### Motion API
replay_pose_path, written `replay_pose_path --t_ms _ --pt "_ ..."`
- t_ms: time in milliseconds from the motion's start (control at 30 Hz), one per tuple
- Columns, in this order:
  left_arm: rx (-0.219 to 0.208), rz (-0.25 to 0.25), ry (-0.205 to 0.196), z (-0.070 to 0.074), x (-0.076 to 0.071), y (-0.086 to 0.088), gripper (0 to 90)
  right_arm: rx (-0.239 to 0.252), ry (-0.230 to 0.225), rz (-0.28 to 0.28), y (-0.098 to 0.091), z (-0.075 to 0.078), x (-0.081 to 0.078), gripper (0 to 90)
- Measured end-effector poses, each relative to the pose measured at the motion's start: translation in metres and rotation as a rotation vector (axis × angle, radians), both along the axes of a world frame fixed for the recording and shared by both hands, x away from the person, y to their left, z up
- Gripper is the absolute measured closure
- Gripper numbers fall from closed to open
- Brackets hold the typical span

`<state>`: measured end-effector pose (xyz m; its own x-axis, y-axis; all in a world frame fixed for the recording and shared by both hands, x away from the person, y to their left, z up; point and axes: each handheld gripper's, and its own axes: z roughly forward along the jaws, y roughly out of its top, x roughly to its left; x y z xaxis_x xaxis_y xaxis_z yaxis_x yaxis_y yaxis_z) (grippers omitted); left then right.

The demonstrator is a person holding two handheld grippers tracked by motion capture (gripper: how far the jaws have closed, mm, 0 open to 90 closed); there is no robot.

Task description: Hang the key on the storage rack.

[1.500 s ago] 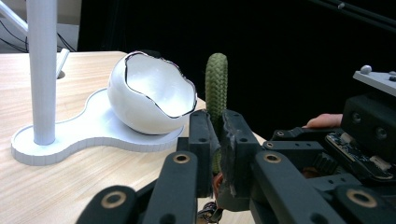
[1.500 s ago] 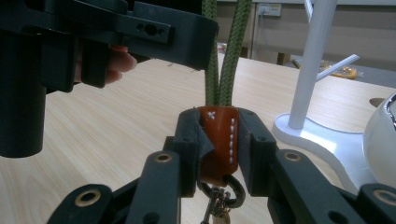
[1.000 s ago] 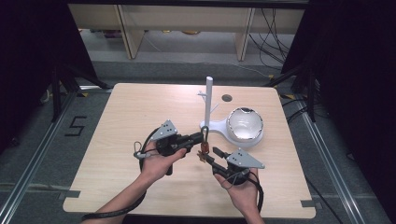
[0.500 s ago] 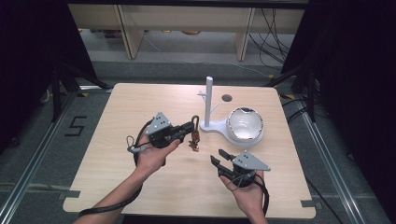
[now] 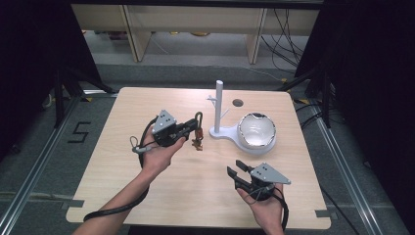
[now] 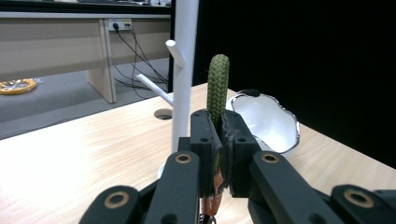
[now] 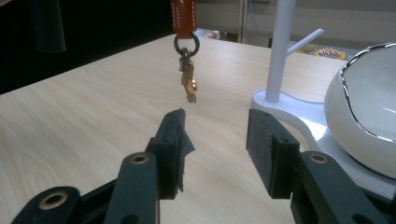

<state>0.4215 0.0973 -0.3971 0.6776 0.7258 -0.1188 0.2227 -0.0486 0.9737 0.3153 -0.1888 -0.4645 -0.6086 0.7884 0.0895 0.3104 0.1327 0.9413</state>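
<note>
Two grippers in view. Nearest the person, the right gripper hovers low over the table, fingers spread wide and holding nothing.

Further out, the left gripper is raised above the table, fingers clamped tight on a green braided loop. From the loop hang an orange strap, a dark ring and a small brass charm, swinging clear of the table.

Handling, as judged: the keychain is light; loop and strap are soft and will flex, so the charm will swing. Best hold is the braid, as now.

Beyond stands a white peg stand, its base joined to a white dish.

Lettering on the strap is too small to read. Floor marking "5" is legible left of the table.
</note>
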Motion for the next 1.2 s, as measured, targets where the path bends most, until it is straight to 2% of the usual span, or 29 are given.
replay_pose_path --t_ms 167,200,233,367,467,500,567,600,733,767,900,967,1033,1133,1200 --pt "0.006 0.013 -0.001 0.001 0.005 0.000 84.0 -0.001 -0.008 -0.004 -0.005 -0.001 -0.003 57.9" --pt "0.009 0.015 -0.003 0.001 0.006 0.000 83.9 -0.018 -0.023 -0.006 -0.007 -0.001 -0.003 57.9" --pt "0.008 0.018 -0.001 0.001 0.007 0.000 83.9 -0.002 0.003 -0.017 -0.009 -0.002 -0.005 57.9" --pt "0.009 0.021 -0.007 0.003 0.011 0.000 83.9 0.012 0.006 -0.011 -0.010 -0.003 -0.005 57.9" --pt "0.010 0.022 -0.010 0.005 0.013 -0.001 83.9 0.004 -0.025 -0.017 -0.011 -0.005 -0.004 57.9" --pt "0.010 0.026 -0.011 0.005 0.014 -0.001 83.9 0.017 -0.008 -0.019 -0.011 -0.006 -0.005 57.9" --pt "0.012 0.029 -0.010 0.006 0.016 -0.001 83.9 0.012 -0.013 -0.027 -0.012 -0.006 -0.005 57.8" --pt "0.010 0.030 -0.010 0.006 0.016 -0.001 83.9 0.018 0.019 -0.040 -0.011 -0.006 -0.008 57.8" --pt "0.014 0.022 -0.014 0.007 0.019 -0.002 83.9 0.016 -0.018 -0.033 -0.013 -0.009 -0.005 57.6" --pt "0.017 0.019 -0.016 0.007 0.019 -0.002 83.9 0.010 -0.002 -0.040 -0.014 -0.009 -0.006 57.6" --pt "0.025 0.015 -0.019 0.009 0.022 -0.004 83.9 0.027 0.009 -0.030 -0.014 -0.010 -0.005 57.4" --pt "0.027 0.015 -0.021 0.009 0.024 -0.005 83.9 0.002 -0.018 -0.031 -0.015 -0.011 -0.004 57.3" --pt "0.028 0.013 -0.019 0.009 0.026 -0.007 83.9 0.014 0.008 -0.036 -0.015 -0.011 -0.005 57.3" --pt "0.026 0.010 -0.017 0.010 0.029 -0.009 83.9 0.017 0.014 -0.041 -0.015 -0.011 -0.005 57.2" --pt "0.029 0.010 -0.015 0.010 0.031 -0.011 83.9 0.007 -0.003 -0.045 -0.015 -0.012 -0.004 57.2"
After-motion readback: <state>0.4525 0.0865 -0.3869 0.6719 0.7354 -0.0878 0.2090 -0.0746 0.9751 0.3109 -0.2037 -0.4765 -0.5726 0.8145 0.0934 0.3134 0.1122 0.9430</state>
